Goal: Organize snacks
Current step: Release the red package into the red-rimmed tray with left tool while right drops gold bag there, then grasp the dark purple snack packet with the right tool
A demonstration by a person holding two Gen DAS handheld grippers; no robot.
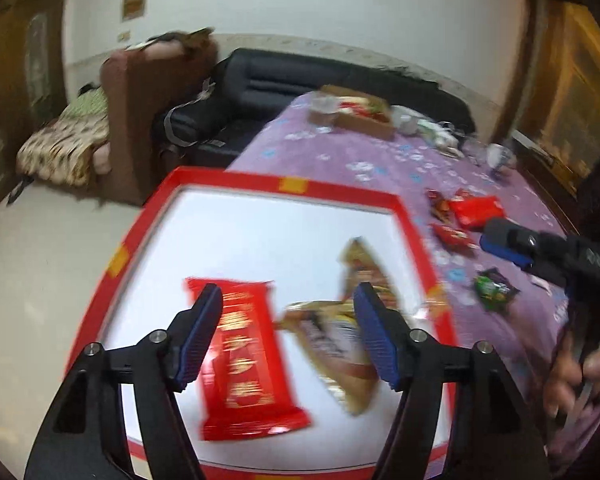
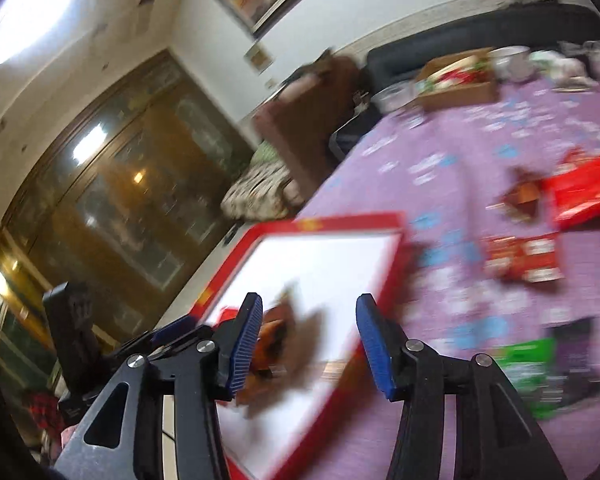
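currently both sets of fingers stand apart and hold nothing. i read this from each wrist view: the left gripper point(image 1: 288, 328) hangs over the red-rimmed box point(image 1: 236, 178), and the right gripper point(image 2: 306, 340) hangs over the near right part of the same box point(image 2: 332, 222), its image heavily blurred.

handling judgement. the snacks are sealed foil or film packets. i judge them light, soft, crinkly and somewhat slippery, with contents that may crush under a hard squeeze. the best hold is across a flat crimped end seam or a raised edge, with moderate closing force. a flat packet lying on the tray floor gives the fingers little to bite, so i would tip one finger under an edge first.

position relative to the fingers.
- the red packet point(image 1: 248, 360) lies flat inside the box, below the left gripper, nearer its left finger.
- two brown-and-gold packets point(image 1: 332, 344) point(image 1: 366, 268) lie inside the box toward its right wall; the nearer one sits between the open fingers and partly behind the right finger. whether the two overlap i cannot tell.
- on the purple tablecloth point(image 1: 340, 152), well apart from the left gripper and right of the box, remain loose red packets point(image 1: 476, 210) and a green packet point(image 1: 494, 290). in the right wrist view the green packet point(image 2: 528, 364) lies just right of the right finger.

by my estimate the loose packets are the next items to collect.
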